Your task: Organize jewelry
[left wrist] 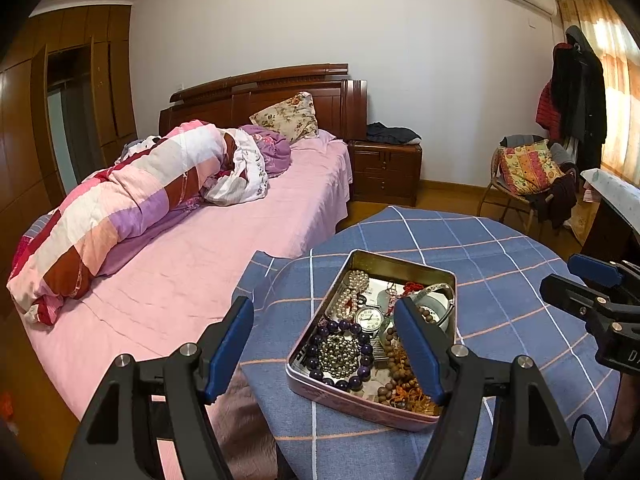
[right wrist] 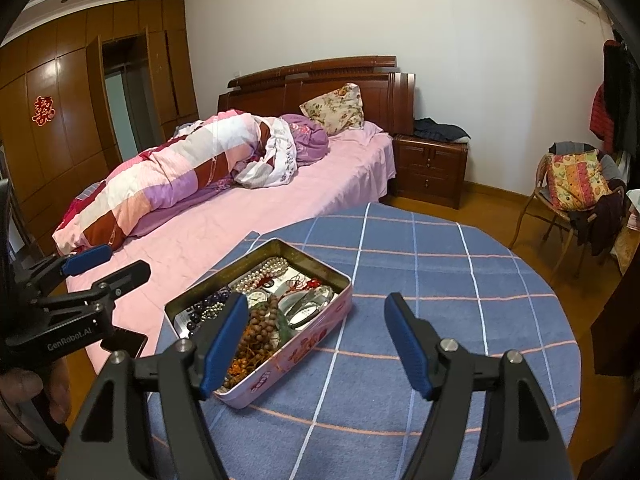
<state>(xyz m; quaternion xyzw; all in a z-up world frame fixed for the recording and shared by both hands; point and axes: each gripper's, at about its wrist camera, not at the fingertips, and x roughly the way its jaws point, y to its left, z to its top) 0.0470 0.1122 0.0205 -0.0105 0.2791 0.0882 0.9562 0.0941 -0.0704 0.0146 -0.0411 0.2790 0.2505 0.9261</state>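
An open metal tin (left wrist: 352, 404) with pink sides sits on a round table under a blue checked cloth (left wrist: 500, 280). It holds a pearl necklace (left wrist: 354, 290), a wristwatch (left wrist: 369, 318), a purple bead bracelet (left wrist: 362, 338) and brown wooden beads (left wrist: 400, 372). My left gripper (left wrist: 324, 338) is open, hovering at the tin's near left end with nothing between its fingers. In the right wrist view the tin (right wrist: 304, 344) lies left of centre. My right gripper (right wrist: 316, 338) is open and empty, its left finger in front of the tin's near corner. The left gripper (right wrist: 116, 264) shows at the left edge.
A bed with a pink sheet (left wrist: 192, 272) and a rolled quilt (left wrist: 132, 204) runs along the table's left side. A wooden nightstand (left wrist: 386, 170) stands beyond. A chair piled with clothes (left wrist: 528, 176) stands at the back right. Wardrobes (right wrist: 80, 120) line the left wall.
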